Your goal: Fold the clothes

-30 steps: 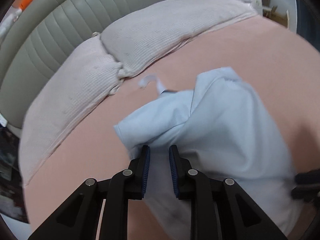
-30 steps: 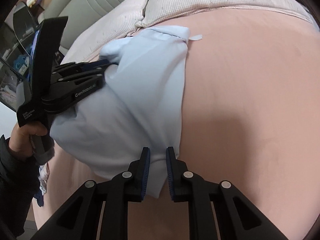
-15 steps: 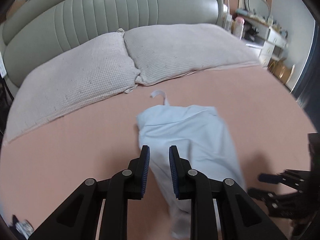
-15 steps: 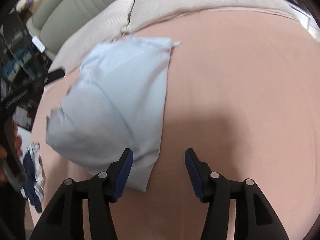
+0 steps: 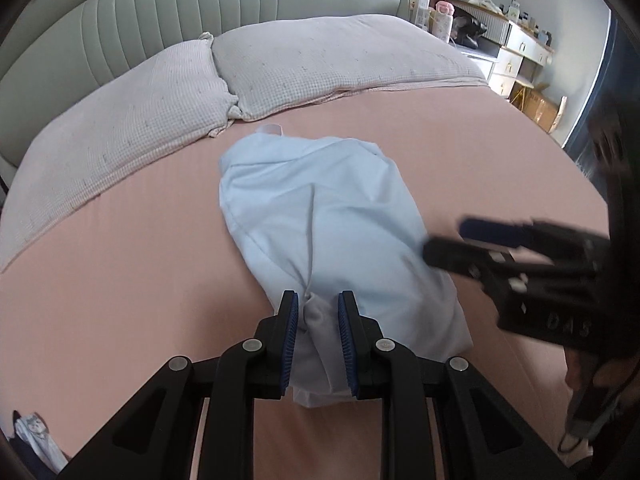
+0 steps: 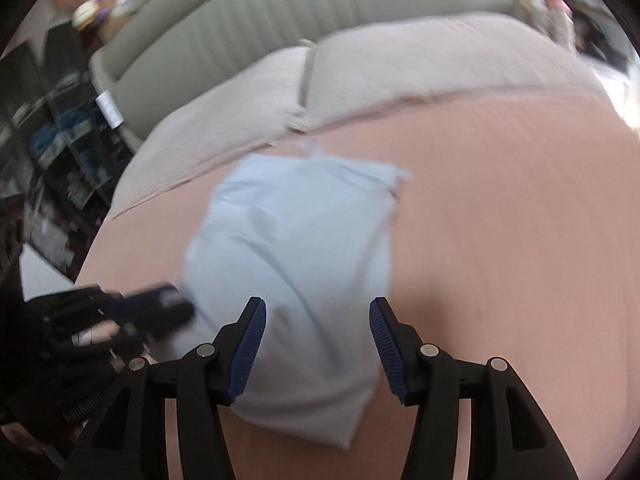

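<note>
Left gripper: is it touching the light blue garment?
Touching. In the left wrist view, the left gripper has a bunched fold of the garment pinched between its pads.

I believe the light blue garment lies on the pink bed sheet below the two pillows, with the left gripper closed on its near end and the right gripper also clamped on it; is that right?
Not quite: the right gripper is open, its pads clear of the cloth, as the right wrist view shows; its jaws have just been opening. The light blue garment does lie on the pink bed sheet below the two pillows, and the left gripper is closed on its near end.
</note>
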`<state>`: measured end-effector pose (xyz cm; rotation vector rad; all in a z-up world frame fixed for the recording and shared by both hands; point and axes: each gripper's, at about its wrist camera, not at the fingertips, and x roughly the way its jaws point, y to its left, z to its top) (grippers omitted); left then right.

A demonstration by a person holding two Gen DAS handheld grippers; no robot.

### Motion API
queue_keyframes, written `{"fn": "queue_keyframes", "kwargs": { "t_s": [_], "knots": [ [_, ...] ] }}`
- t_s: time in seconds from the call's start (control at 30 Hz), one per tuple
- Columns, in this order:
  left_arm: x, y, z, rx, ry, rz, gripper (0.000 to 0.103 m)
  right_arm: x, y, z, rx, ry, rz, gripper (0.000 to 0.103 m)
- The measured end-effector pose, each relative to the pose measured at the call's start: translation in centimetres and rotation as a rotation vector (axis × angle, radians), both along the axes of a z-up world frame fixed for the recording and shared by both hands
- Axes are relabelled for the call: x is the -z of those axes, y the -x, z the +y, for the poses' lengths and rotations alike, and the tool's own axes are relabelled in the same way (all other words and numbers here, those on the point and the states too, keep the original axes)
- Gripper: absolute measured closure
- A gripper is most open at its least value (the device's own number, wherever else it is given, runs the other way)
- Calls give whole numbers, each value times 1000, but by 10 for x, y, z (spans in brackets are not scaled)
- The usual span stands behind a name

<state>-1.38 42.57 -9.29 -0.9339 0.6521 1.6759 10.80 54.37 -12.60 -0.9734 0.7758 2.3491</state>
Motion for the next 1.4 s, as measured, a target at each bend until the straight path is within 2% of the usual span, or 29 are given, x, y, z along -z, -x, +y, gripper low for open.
{"fn": "queue_keyframes", "kwargs": {
  "t_s": [0.03, 0.07, 0.1, 0.2, 0.33, 0.43, 0.57, 0.7, 0.73, 0.8, 0.87, 0.93, 1.0, 1.07, 1.13, 1.17, 1.2, 1.33, 1.4],
  "knots": [
    [2, 2, -3, -1, -4, -16, 84, -3, 8, 1, -20, -9, -8, 65],
    [4, 5, -5, 0, -8, -34, 84, -2, 17, 3, -32, 6, -29, 84],
    [7, 6, -9, 7, -9, -52, 85, 0, 28, 8, -45, 36, -47, 86],
    [15, 4, -16, 21, -6, -77, 85, 10, 52, 17, -96, 85, -89, 87],
    [30, 3, -24, 13, -3, -102, 85, 21, 79, 24, -151, 46, -175, 87],
    [36, 2, -29, -11, -24, -121, 85, 26, 91, 35, -135, 45, -203, 87],
    [34, -7, -31, 2, -27, -70, 85, 36, 100, 47, -98, 59, -219, 87],
    [28, -13, -35, -6, -29, -41, 85, 25, 92, 44, -87, 40, -209, 86],
    [27, -13, -36, -13, -29, -41, 85, 19, 87, 41, -84, 25, -217, 85],
    [23, -12, -39, -38, -29, -55, 85, 7, 74, 37, -66, -2, -234, 74],
    [17, -14, -42, -54, -44, -58, 85, -6, 56, 33, -52, -10, -221, 48],
    [12, -17, -45, -63, -48, -43, 84, -18, 36, 29, -36, 6, -194, 39],
    [8, -20, -47, -71, -45, -22, 83, -25, 19, 26, -22, 26, -176, 37],
    [5, -21, -50, -88, -40, 2, 68, -28, 4, 22, 9, 42, -173, 31],
    [0, -22, -52, -117, -47, 33, 14, -29, -12, 18, 40, 69, -149, 28],
    [-3, -21, -54, -127, -56, 37, 8, -27, -19, 17, 48, 89, -129, 28],
    [-6, -20, -56, -130, -72, 30, 6, -24, -25, 16, 56, 115, -105, 28],
    [-16, -18, -53, -109, -85, 55, 6, -2, -43, 15, 106, 218, -49, 25],
    [-17, -15, -49, -95, -82, 45, 6, 11, -47, 18, 122, 278, -48, 25]
  ]
}}
